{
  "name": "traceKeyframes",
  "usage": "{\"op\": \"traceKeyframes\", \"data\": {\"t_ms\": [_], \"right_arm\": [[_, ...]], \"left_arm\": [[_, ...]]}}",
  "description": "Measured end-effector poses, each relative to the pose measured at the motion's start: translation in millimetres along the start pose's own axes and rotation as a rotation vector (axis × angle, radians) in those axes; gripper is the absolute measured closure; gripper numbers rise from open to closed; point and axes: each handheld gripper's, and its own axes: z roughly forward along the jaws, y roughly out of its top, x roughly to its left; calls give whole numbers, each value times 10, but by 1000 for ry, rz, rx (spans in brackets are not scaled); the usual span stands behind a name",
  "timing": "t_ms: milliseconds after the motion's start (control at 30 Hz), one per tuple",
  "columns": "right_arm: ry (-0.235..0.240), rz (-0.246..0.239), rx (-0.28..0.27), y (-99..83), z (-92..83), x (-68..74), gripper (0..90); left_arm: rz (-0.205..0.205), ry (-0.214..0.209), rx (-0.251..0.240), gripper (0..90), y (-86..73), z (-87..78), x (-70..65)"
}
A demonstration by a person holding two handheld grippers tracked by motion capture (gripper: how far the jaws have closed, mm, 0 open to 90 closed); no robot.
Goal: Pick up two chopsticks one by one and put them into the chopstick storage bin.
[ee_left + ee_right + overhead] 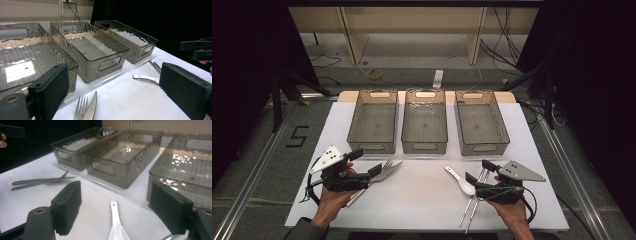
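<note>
My left gripper point(365, 162) hovers low over the left front of the white mat point(422, 195), jaws open and nothing between them. Just past its tips lie a fork point(81, 108) and a serrated knife point(91, 106), side by side. At the right front, my right gripper point(479, 171) is also open. Below and ahead of its gap a white ceramic spoon point(115, 220) lies on the mat, untouched by the pads. A pair of metal chopsticks point(474, 202) lies beside the right hand.
Three clear grey bins stand in a row at the back of the mat: left point(373, 147), middle point(424, 148), right point(484, 149), all with nothing in them. Metal rails run along both table sides. Cables and shelving legs lie on the floor beyond.
</note>
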Motion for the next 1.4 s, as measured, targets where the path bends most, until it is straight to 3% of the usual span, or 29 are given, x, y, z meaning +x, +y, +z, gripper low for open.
{"op": "traceKeyframes", "data": {"t_ms": [133, 233, 267, 333, 467, 567, 633, 867, 1133, 1300, 1400], "right_arm": [[-35, 1, 35, 19, -14, -16, 270], [-89, 1, 98, 47, -30, -29, 289], [-89, 1, 98, 47, -30, -29, 289], [-100, 23, 164, 53, -2, -57, 293], [-131, 29, 197, 56, -9, -77, 299], [-175, 15, 260, 57, -22, -116, 299], [-180, 12, 281, 54, -17, -121, 299], [-192, -7, 504, -13, 41, -151, 290], [-196, -11, 623, -86, 152, -113, 336], [-241, 67, 678, -119, 309, -311, 358], [-237, 96, 713, -116, 409, -405, 373]], "left_arm": [[-1, 0, 1, 87, 1, 2, -1], [-3, 0, 0, 88, 2, 1, -3], [-6, 0, -2, 88, 2, 3, -4], [-5, 0, -1, 87, 2, 4, -2], [-5, 2, -2, 87, 4, -1, -3], [-7, 2, -1, 87, 6, -4, 2], [-7, 2, -2, 87, 7, -6, 2], [-8, 4, -1, 88, 5, -3, 5], [-4, 2, 3, 88, 5, -1, 2], [-5, 1, 3, 88, 4, 3, 3], [-7, 1, 4, 90, 3, 6, 5]]}}
